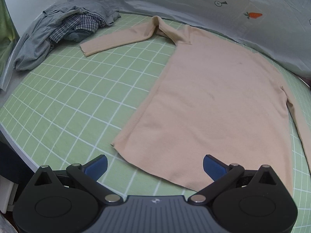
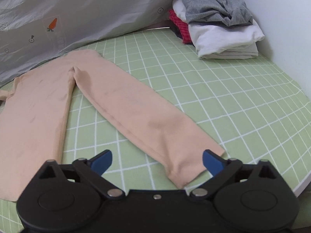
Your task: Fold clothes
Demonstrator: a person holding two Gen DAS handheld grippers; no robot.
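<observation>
A beige long-sleeved top [image 1: 210,101] lies flat on the green checked sheet [image 1: 77,101], one sleeve [image 1: 120,38] stretched to the far left. My left gripper [image 1: 155,166] hangs open over the top's near hem, blue pads wide apart and touching nothing. In the right wrist view the other sleeve [image 2: 136,112] runs toward me and its cuff [image 2: 186,167] lies between the wide-open pads of my right gripper [image 2: 157,162]. The pads stand clear of the cloth. The top's body [image 2: 35,116] lies to the left.
A heap of grey and checked clothes [image 1: 64,33] sits at the far left of the bed. A stack of folded grey, white and red clothes [image 2: 217,25] stands at the far right by the wall. A grey printed quilt [image 1: 213,5] lines the back. The bed's edge [image 2: 303,184] is near right.
</observation>
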